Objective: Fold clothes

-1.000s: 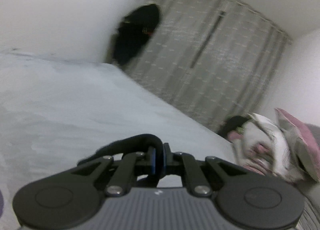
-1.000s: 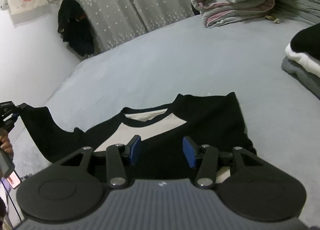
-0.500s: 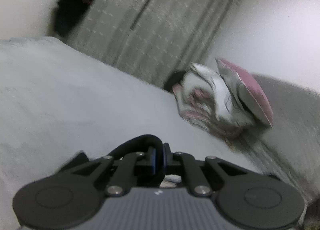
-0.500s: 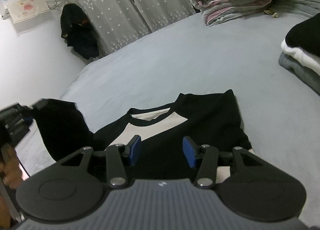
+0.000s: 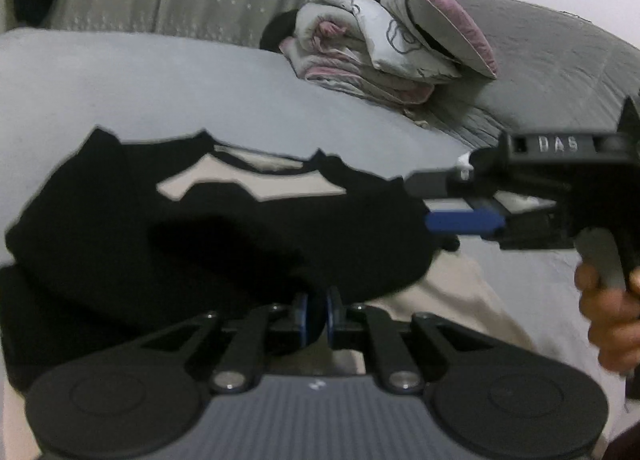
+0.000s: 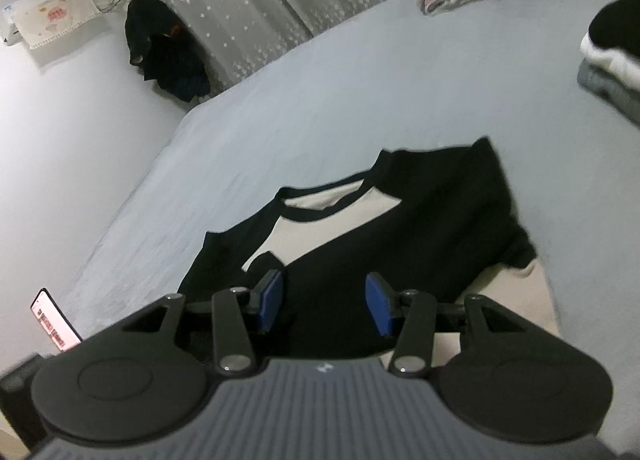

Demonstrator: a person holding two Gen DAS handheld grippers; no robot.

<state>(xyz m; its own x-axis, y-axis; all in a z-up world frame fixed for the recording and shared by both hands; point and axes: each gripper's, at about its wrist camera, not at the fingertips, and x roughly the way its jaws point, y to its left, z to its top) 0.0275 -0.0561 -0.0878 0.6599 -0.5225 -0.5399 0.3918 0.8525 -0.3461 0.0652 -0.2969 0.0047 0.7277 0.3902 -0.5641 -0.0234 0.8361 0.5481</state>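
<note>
Our left gripper (image 5: 316,310) pinches a black fold of the black-and-cream shirt (image 5: 224,220), its jaws just starting to ease apart. The shirt lies spread on the grey bed (image 6: 360,92). Our right gripper (image 6: 324,302) hovers over it, jaws half wide and holding nothing. We see no containers.

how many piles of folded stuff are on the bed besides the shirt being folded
2. A bedding pile sits at the far end of the bed by the curtain. A stack of folded clothes lies at the right edge, partly cut off, so more may be hidden.
</note>
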